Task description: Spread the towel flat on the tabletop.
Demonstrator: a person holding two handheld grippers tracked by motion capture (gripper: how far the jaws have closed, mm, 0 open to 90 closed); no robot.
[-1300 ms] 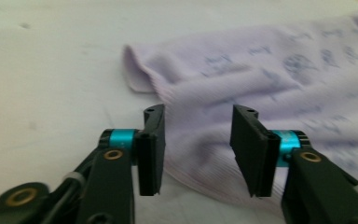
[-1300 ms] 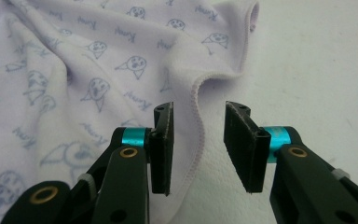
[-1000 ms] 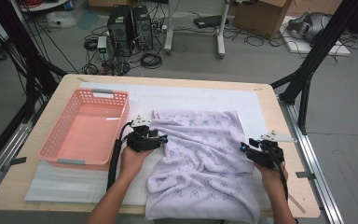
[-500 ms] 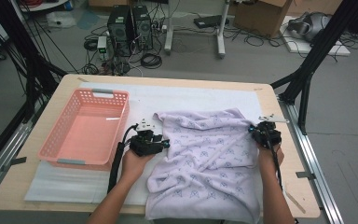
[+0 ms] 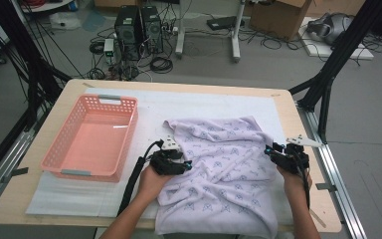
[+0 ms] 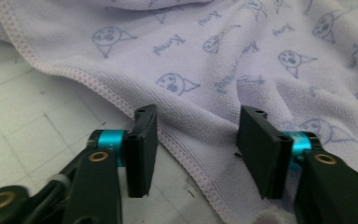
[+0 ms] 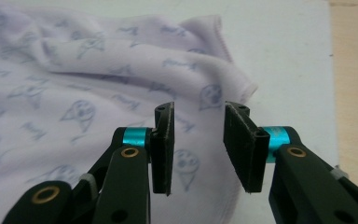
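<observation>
Two grippers are recorded at a lilac printed towel [image 5: 224,174], which lies rumpled on the white mat [image 5: 79,199] at the near right of the table [image 5: 30,149], its near edge hanging over the table's front. Left gripper [image 6: 196,149]: jaws parted, just re-opened a little, the stitched hem [image 6: 177,140] running between them unpinched. Right gripper [image 7: 196,144]: jaws apart, just re-opened, standing over the cloth near its folded corner [image 7: 233,79], nothing pressed. Step judged in hand: taking opposite edges for spreading or folding. Best done by lowering each jaw pair so that one pad slides under the hem, a single layer being caught close to the corners, both grips closed before any lift, and the cloth drawn taut evenly. Pink basket [image 5: 92,137]: empty, well left of the towel. Not determinable: the towel's overhanging portion, cut off below; layers beneath the folds; the far corners, lost in wrinkles.
</observation>
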